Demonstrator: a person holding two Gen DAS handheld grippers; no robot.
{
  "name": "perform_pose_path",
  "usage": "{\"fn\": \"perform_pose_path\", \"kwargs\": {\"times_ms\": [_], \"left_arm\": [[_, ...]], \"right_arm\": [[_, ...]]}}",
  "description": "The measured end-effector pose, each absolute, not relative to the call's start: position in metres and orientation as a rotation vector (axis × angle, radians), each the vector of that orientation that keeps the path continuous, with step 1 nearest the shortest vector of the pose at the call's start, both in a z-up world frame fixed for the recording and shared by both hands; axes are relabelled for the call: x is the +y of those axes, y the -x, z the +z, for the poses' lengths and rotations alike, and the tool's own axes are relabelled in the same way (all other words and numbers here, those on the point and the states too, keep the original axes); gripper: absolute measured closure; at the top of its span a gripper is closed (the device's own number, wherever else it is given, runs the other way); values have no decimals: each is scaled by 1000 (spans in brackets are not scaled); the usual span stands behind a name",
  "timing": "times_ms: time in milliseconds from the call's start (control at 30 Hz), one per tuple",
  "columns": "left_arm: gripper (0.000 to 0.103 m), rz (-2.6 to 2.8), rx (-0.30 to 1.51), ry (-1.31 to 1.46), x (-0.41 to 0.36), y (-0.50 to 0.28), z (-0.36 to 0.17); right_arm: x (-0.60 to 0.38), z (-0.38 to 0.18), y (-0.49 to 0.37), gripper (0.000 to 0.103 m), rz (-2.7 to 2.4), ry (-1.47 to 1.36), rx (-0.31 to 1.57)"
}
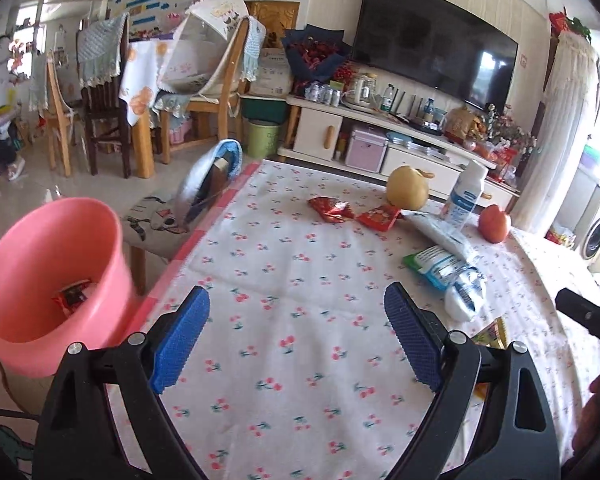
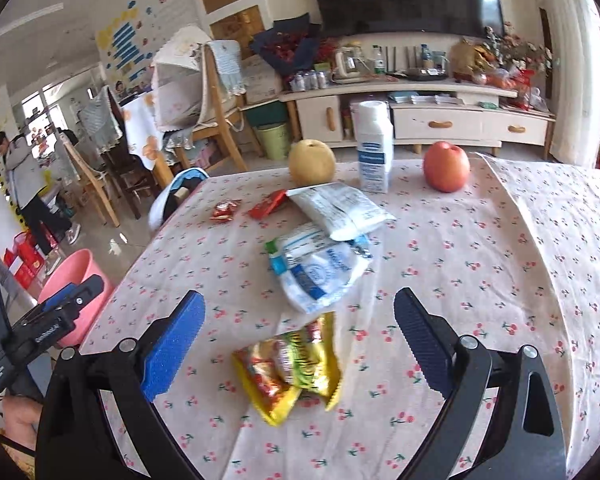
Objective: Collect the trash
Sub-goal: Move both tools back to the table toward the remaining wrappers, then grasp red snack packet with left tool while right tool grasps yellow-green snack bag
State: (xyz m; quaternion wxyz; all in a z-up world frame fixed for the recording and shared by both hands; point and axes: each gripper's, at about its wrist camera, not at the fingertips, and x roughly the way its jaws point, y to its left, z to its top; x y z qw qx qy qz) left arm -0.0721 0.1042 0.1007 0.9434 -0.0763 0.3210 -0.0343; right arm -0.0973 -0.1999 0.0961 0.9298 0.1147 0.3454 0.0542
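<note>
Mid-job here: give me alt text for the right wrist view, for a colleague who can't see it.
The open right hand-held gripper hovers over a yellow snack wrapper on a cherry-print tablecloth. Beyond lie two white-and-blue pouches, two small red wrappers, a pear, a carton and an apple.

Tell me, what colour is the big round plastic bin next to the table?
Pink. The round plastic bin shows best in the left wrist view.

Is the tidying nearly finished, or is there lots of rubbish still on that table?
Barely begun. One wrapper already lies in the pink bin. Both grippers, left and right, are open and empty. The yellow snack packet, two white bags and two red wrappers remain.
</note>
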Motion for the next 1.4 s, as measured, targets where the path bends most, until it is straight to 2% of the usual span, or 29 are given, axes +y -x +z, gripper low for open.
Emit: {"fn": "perform_pose_path", "kwargs": {"times_ms": [267,800,1000,1267,1400], "left_arm": [[13,-99,699,120,65,15,96],[15,-4,843,119,25,-135,51],[26,26,861,36,15,-158,38],[57,32,902,4,15,-173,22],[60,10,892,38,22,-170,23]], "right_arm": [[-237,79,82,8,83,-322,784],[-210,49,66,8,247,-327,944],[-194,35,63,8,304,-314,1001],[-173,19,61,9,299,-198,1046],[-159,18,62,8,289,-108,1038]]}}
